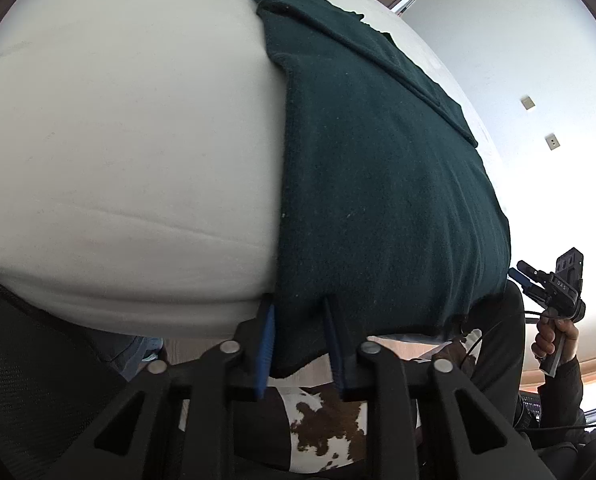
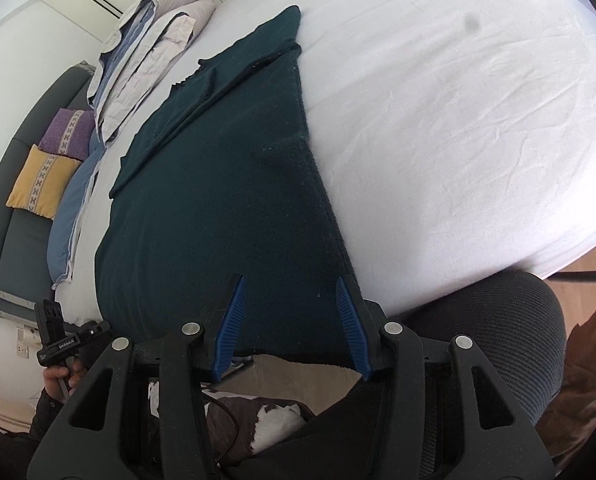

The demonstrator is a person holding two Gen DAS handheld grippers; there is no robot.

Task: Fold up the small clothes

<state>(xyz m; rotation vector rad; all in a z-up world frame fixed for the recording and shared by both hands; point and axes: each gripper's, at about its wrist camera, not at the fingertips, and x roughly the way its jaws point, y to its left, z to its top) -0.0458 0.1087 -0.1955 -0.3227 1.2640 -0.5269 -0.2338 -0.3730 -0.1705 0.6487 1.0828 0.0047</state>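
Observation:
A dark green knitted garment (image 1: 377,168) lies flat on a white bed (image 1: 118,140), its near hem hanging over the mattress edge. It also shows in the right wrist view (image 2: 226,184). My left gripper (image 1: 299,312) has its blue fingers (image 1: 266,344) around the hem's near left corner, with a gap between them. My right gripper (image 2: 290,288) is open, its blue fingers (image 2: 351,328) wide apart over the hem's right corner. Each gripper shows in the other's view: the right one in the left wrist view (image 1: 553,284), the left one in the right wrist view (image 2: 64,340).
A folded duvet (image 2: 150,52) and a blue pillow (image 2: 72,216) lie at the bed's far side (image 2: 457,120). A dark sofa (image 2: 22,240) holds a purple cushion (image 2: 68,134) and a yellow one (image 2: 40,182). A black mesh chair (image 2: 497,320) and my legs are close below.

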